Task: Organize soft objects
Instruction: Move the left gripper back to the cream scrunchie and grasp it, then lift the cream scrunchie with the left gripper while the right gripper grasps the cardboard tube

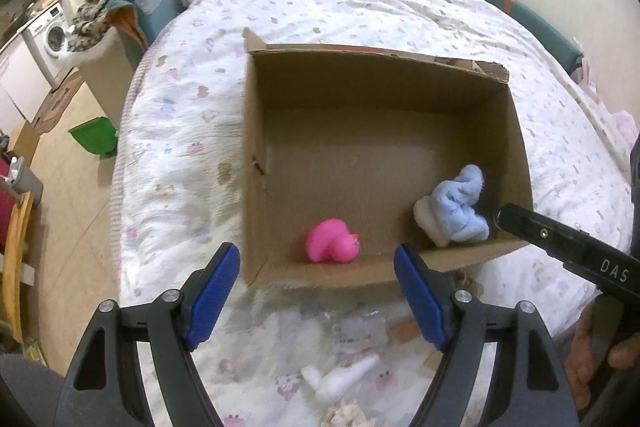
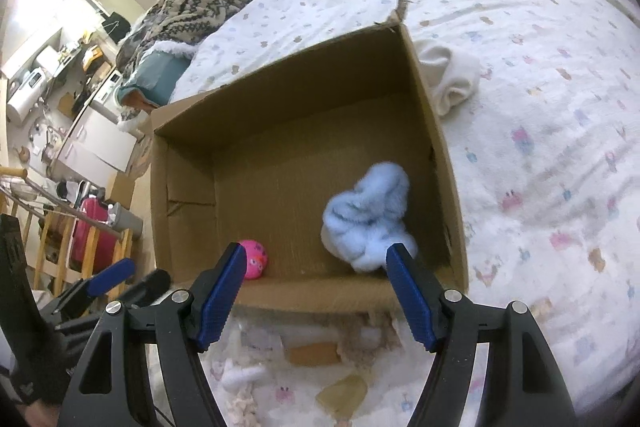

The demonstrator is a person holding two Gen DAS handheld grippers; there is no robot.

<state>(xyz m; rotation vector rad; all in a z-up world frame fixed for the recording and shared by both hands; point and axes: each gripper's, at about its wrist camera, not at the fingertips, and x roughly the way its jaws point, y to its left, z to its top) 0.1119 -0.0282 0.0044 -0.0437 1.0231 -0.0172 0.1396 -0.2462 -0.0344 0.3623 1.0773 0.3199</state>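
We hold both grippers over the near edge of an open cardboard box (image 1: 256,131) that sits on a bed with a white patterned quilt (image 1: 184,99). Our left gripper (image 1: 318,291) stands with its blue pads (image 1: 212,295) spread wide and nothing between them. Our right gripper (image 2: 316,291) is likewise wide apart and holds nothing; in the left wrist view its black body comes in from the right, its tip close to the box's near right corner. Inside the box, a light blue fluffy cloth (image 2: 368,219) lies bunched against the right wall near the front, and it looks slightly blurred in the right wrist view. A pink rubber duck (image 1: 332,241) rests on the box floor against the near wall, left of the cloth and well apart from it. Outside the box, a cream cloth (image 2: 452,79) lies on the quilt just beside the right wall. On the quilt near us lies a small white soft toy (image 1: 340,381).
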